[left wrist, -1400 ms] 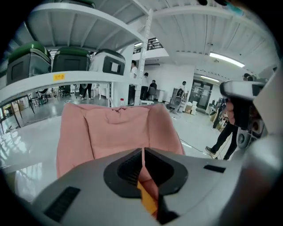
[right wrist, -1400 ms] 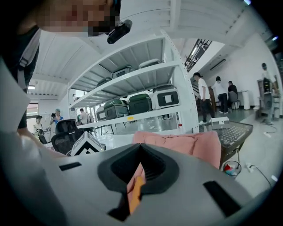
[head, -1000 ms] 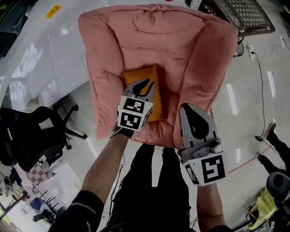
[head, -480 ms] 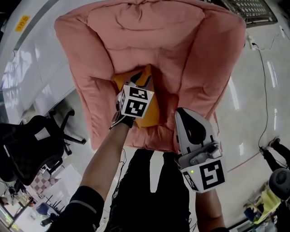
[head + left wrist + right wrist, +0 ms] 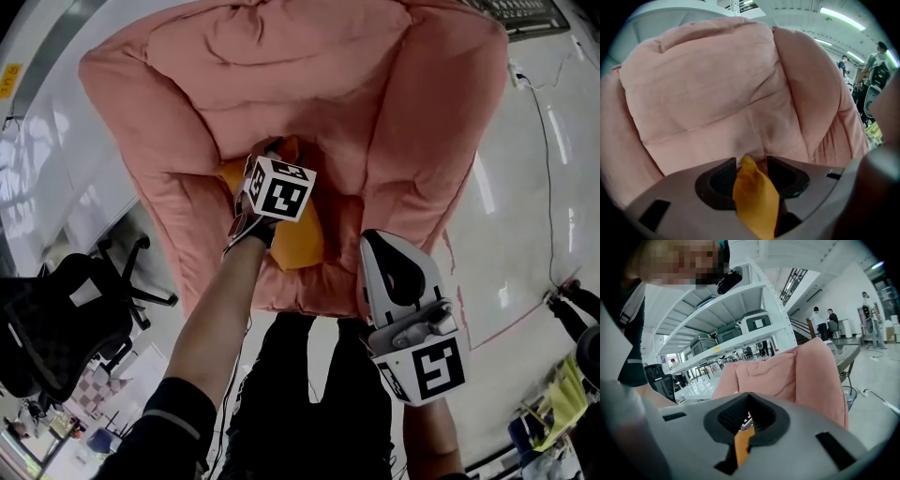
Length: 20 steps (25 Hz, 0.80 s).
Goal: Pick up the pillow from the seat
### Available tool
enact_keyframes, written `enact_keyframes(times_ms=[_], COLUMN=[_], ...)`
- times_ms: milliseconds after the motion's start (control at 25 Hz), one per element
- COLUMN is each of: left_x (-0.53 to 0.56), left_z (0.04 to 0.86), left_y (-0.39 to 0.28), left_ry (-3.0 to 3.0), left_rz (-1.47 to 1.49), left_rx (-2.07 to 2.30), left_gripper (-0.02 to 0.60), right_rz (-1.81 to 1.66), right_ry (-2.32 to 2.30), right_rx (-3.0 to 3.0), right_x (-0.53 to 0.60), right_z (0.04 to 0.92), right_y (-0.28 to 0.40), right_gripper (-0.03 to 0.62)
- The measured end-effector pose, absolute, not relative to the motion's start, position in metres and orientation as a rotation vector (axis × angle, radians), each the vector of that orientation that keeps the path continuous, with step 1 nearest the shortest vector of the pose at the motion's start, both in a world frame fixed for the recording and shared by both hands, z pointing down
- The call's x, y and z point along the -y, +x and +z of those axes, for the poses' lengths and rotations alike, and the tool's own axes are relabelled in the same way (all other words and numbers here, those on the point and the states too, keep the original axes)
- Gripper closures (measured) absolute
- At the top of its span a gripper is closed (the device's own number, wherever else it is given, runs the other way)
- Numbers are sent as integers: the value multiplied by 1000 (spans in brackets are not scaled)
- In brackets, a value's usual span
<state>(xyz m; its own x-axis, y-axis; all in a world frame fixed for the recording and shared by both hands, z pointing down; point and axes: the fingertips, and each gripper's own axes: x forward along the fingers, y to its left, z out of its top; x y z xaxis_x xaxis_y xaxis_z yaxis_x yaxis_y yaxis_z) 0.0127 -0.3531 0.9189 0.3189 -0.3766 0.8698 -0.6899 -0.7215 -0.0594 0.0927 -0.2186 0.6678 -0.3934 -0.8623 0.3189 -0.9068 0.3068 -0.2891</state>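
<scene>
Shiny white floor (image 5: 525, 216) lies under us. Closest to us is the right gripper (image 5: 382, 242), by the front edge of the pink padded chair (image 5: 309, 56). Its tongs are almost together, with only a thin slit, and hold nothing. Next comes the left gripper (image 5: 751, 162), pointing down at the seat. Its tongs have just been opening and now stand wide, with a corner of the orange pillow (image 5: 300, 242) between them, not squeezed yet. That pillow lies on the seat, between the chair's two fat arms.

Only a thin corner is between the tongs, so we think it may slip out when they close and lift. If the tongs go too deep, they may pinch the soft chair cloth too.

Our head view shows most of the pillow and both grippers, but not the gap. Our left gripper view shows the corner in the gap. Only our right gripper view shows the far shelves (image 5: 754, 340) and people.
</scene>
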Motion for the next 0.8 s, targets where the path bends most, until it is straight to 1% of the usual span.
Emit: enact_keyframes(times_ms=[200,480,560,720,800], left_x=[356,359,359,350,347], left_z=[935,962,966,970,968], left_y=[10,11,7,6,7], left_ry=[2235,2216,2225,2284,2333], left_rz=[1465,1668,1732,1824,1845], left_rx=[969,934,932,904,895], left_gripper=[378,402,433,531,551], right_rz=[682,720,732,744,753], right_ry=[1678,1679,1679,1668,1665], right_rx=[2437,2396,2391,2381,2378], right_x=[217,217,217,215,214], right_z=[676,688,690,691,692], right_y=[96,102,100,98,101], right_gripper=[591,591,591,591,591])
